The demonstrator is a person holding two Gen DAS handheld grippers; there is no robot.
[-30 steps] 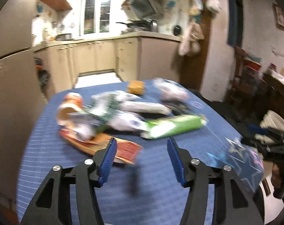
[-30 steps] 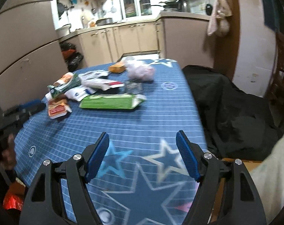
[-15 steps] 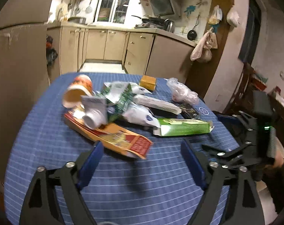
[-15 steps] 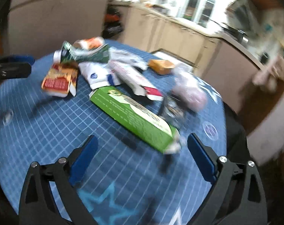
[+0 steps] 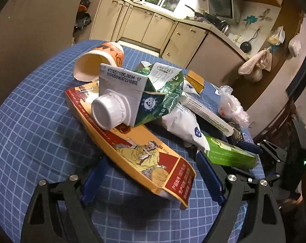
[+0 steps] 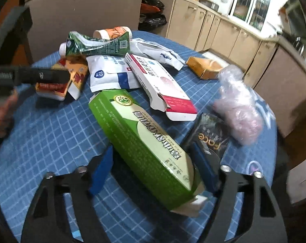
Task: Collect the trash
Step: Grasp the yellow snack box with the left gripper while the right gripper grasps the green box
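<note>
A pile of trash lies on a table with a blue checked cloth point(image 5: 31, 131). My left gripper point(image 5: 150, 177) straddles the near end of a flat orange and red carton point(image 5: 144, 154). Its jaws are closing, with small gaps still showing at both pads. A crushed green milk carton with a white cap point(image 5: 153, 93) rests on that carton. My right gripper point(image 6: 153, 167) straddles the near end of a long green box point(image 6: 144, 141). Its jaws are closing too, and the pads sit close to the box's sides. Each gripper also shows at the edge of the other's view.
Around the pile lie a tipped paper cup point(image 5: 100, 60), a white pouch point(image 6: 110, 75), a white and red medicine box point(image 6: 159, 85), a small orange box point(image 6: 205, 66), a crumpled plastic bag point(image 6: 237, 105) and a black packet point(image 6: 209, 135). Kitchen cabinets stand behind the table.
Both grippers have come in lower and closer to the pile. The left now has the orange carton between its jaws, the right has the green box, and both pairs of jaws have narrowed.
</note>
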